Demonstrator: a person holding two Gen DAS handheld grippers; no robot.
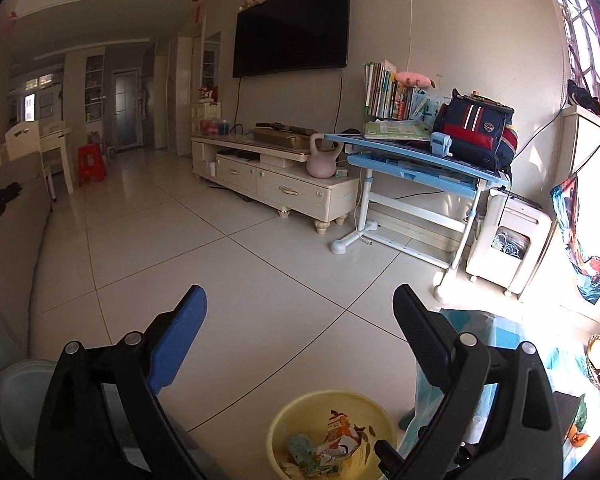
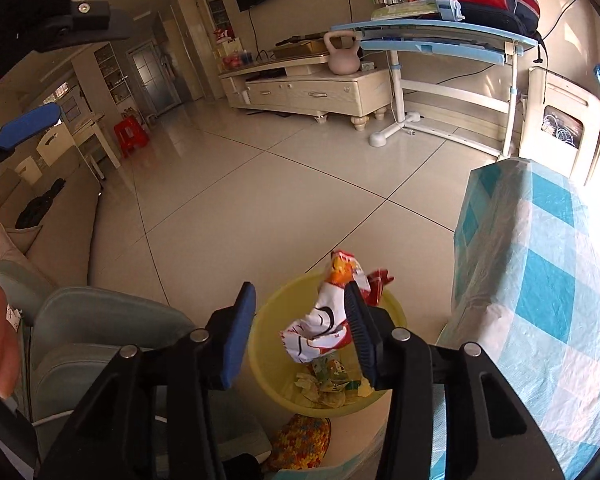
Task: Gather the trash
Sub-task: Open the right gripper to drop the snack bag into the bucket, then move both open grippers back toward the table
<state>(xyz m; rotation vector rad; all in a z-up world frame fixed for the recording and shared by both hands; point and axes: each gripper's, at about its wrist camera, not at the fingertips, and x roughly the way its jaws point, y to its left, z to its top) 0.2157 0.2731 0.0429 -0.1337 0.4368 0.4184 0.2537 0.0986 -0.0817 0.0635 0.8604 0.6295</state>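
A yellow bin (image 2: 266, 376) stands on the tiled floor with several crumpled wrappers in its bottom. My right gripper (image 2: 299, 294) hovers just above it, its jaws apart. A red, white and orange snack wrapper (image 2: 324, 328) hangs over the bin against the right finger only; the left pad stands clear of it. My left gripper (image 1: 300, 294) is wide open with nothing between its fingers, up above the same bin (image 1: 320, 398), where a printed wrapper (image 1: 340, 436) lies inside. One blue finger of the left gripper (image 2: 28, 126) shows at the upper left of the right wrist view.
A table under a blue checked cloth (image 2: 540, 280) stands right of the bin. A grey-green padded seat (image 2: 100, 320) is on its left and a colourful mat (image 2: 304, 436) lies in front. A cream TV cabinet (image 1: 284, 184) and a blue desk (image 1: 416, 160) line the far wall.
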